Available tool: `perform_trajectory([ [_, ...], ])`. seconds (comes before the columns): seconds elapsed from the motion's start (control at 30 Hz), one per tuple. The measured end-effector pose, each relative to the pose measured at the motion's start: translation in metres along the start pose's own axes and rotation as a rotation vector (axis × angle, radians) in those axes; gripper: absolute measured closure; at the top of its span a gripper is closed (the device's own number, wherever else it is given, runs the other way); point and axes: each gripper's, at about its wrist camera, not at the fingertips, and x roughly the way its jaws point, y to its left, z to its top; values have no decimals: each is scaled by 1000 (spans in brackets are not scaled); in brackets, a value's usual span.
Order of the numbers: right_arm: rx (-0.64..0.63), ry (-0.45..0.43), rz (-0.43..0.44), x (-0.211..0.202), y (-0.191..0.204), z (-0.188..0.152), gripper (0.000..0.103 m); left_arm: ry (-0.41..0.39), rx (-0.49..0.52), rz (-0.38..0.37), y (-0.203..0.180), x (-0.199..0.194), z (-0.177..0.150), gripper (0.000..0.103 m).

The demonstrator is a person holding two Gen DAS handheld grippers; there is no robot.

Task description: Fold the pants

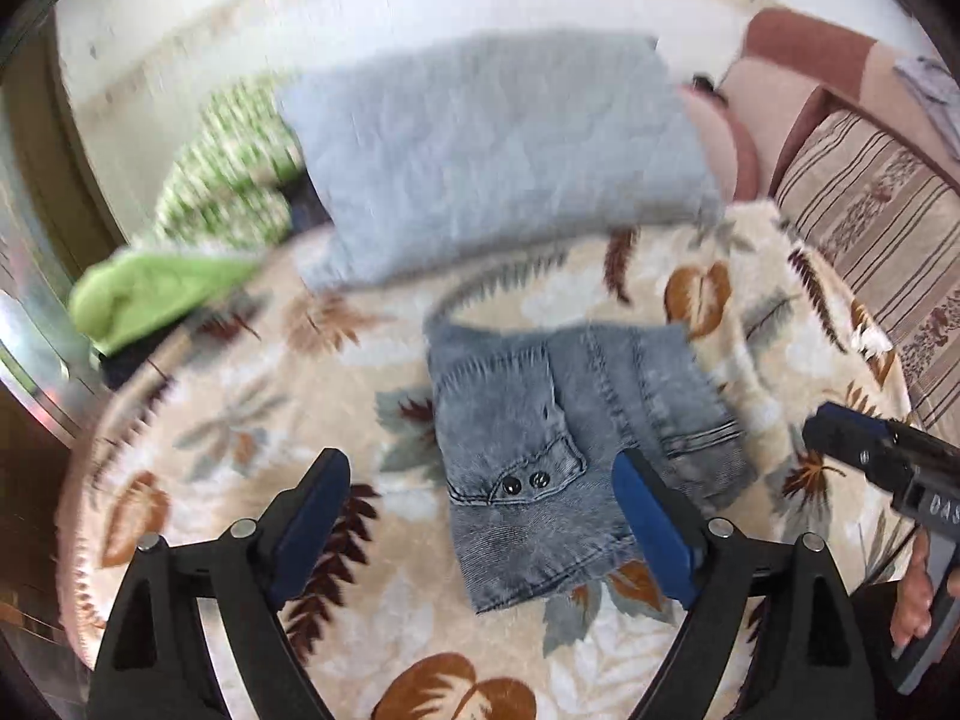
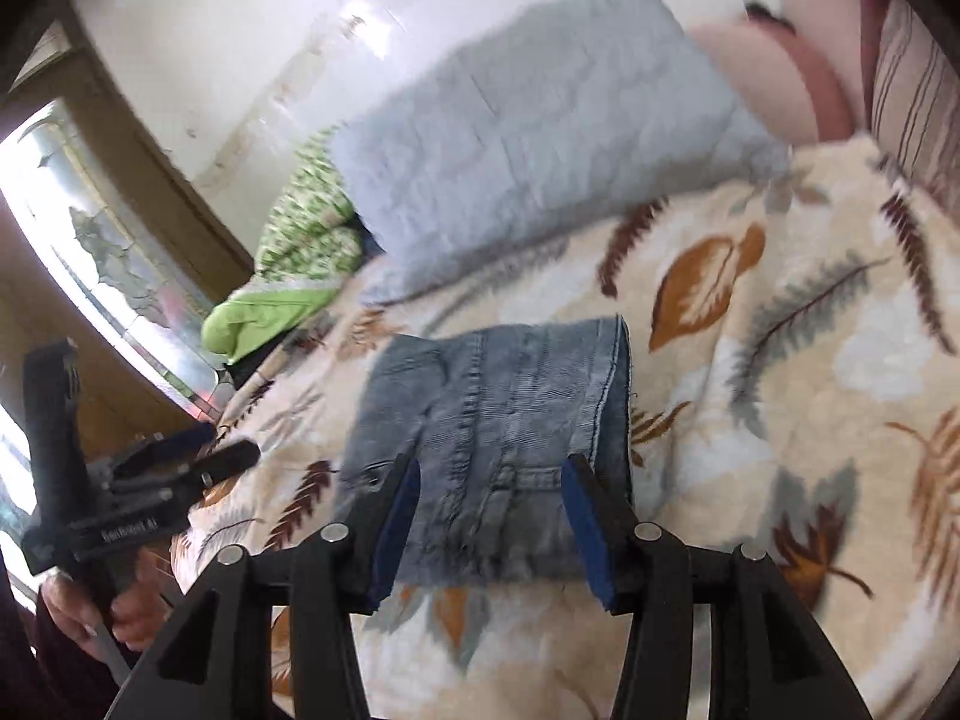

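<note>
The pants (image 1: 564,438) are grey-blue jeans folded into a compact rectangle, lying on a leaf-patterned blanket (image 1: 240,420); two dark buttons show near their front edge. My left gripper (image 1: 480,516) is open and empty, held above the blanket just in front of the jeans. My right gripper (image 2: 489,528) is open and empty, with the near edge of the jeans (image 2: 498,420) between its fingers in view. The right gripper also shows at the right edge of the left wrist view (image 1: 840,432). The left gripper shows at the lower left of the right wrist view (image 2: 198,456).
A grey-blue pillow (image 1: 498,144) lies behind the jeans. Green patterned bedding (image 1: 234,180) and a green cloth (image 1: 150,294) lie at the back left. A striped cushion (image 1: 876,222) and pink pillow (image 2: 768,72) sit at the right. A window (image 2: 90,228) is on the left.
</note>
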Motion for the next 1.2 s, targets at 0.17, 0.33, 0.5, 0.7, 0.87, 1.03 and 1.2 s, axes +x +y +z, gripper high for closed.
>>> perform_trajectory([
  [0.17, -78, -91, 5, -54, 40, -10, 48, -135, 43, 91, -9, -63, -2, 9],
  [0.33, -159, -191, -12, -97, 80, -15, 44, -252, 57, 159, -10, -114, -4, 7],
  [0.5, -231, -281, -48, -129, 112, -20, 39, -337, 36, 202, -4, -152, -6, 2],
  [0.7, -288, -332, -65, -147, 135, -27, 38, -378, 5, 225, 1, -176, -12, 1],
  [0.87, -310, -353, -78, -150, 141, -31, 37, -394, -24, 241, 6, -185, -14, 0],
  [1.03, -315, -354, -76, -150, 142, -32, 37, -401, -54, 253, 12, -190, -14, 0],
  [1.2, -326, -346, -84, -144, 143, -33, 37, -405, -78, 256, 17, -194, -15, 0],
])
